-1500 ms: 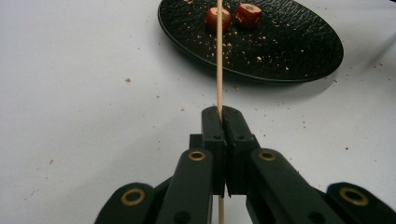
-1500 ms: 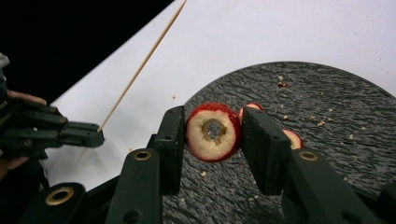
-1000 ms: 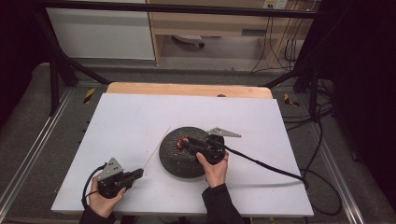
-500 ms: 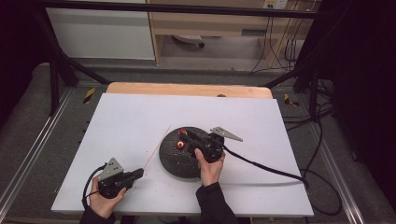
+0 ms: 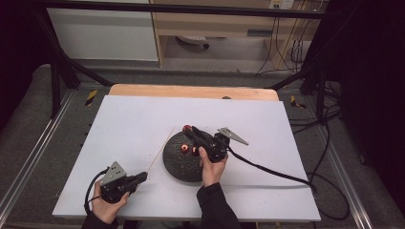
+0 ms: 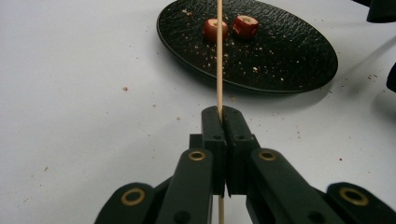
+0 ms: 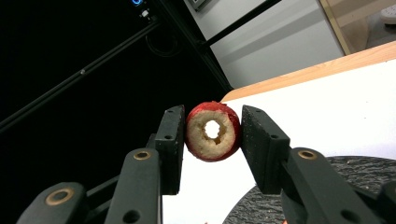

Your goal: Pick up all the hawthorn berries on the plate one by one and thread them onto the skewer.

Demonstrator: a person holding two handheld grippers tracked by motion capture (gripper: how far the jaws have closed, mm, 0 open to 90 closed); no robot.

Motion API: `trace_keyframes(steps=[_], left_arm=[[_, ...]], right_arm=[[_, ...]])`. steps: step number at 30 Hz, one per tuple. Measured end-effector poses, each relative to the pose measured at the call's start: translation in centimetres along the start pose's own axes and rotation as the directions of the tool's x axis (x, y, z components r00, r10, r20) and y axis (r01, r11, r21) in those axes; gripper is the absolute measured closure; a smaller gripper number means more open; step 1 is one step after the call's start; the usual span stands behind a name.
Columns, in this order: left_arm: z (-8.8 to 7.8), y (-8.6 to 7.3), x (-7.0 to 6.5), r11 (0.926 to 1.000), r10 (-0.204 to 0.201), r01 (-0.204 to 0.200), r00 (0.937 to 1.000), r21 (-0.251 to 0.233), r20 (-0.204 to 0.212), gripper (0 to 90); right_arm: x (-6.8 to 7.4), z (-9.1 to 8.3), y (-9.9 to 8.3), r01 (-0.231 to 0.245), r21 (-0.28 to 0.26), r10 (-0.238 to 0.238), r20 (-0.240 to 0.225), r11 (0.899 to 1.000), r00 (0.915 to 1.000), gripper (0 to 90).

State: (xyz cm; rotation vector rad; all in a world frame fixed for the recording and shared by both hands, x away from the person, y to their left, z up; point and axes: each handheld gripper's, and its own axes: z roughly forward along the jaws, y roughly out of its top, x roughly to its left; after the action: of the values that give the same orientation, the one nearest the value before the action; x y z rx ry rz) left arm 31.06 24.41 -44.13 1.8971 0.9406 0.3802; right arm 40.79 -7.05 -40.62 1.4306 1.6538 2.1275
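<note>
My left gripper rests low on the white table at the near left, shut on a thin wooden skewer that points toward the black plate. In the left gripper view the jaws pinch the stick tight. Two red fruit pieces lie on the plate. My right gripper hovers over the plate's far edge, shut on a red cored fruit ring, whose hole faces the camera. The skewer's tip lies close to that ring.
The white table has crumbs scattered near the plate. A black cable trails from the right gripper across the table to the right. Metal frame rails run along both sides, and a wooden edge borders the far side.
The right gripper has risen from the plate's middle and moved toward its far left edge with the fruit ring in its jaws. The left gripper and skewer have stayed still.
</note>
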Motion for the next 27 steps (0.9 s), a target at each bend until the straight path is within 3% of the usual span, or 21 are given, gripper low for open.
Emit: trace_keyframes(steps=[12,27], left_arm=[[0.1,0.0,0.0,0.9999,-0.008,0.008,1.0000,-0.006,0.004,88.1],[0.7,0.2,-0.7,0.9996,-0.024,0.025,0.9992,-0.012,0.032,88.2]], right_arm=[[-0.6,0.9,0.5,-0.059,-0.075,0.058,-0.013,0.995,0.9982,61.2],[-0.8,1.6,0.0,-0.086,-0.117,0.084,-0.019,0.989,0.9963,61.3]])
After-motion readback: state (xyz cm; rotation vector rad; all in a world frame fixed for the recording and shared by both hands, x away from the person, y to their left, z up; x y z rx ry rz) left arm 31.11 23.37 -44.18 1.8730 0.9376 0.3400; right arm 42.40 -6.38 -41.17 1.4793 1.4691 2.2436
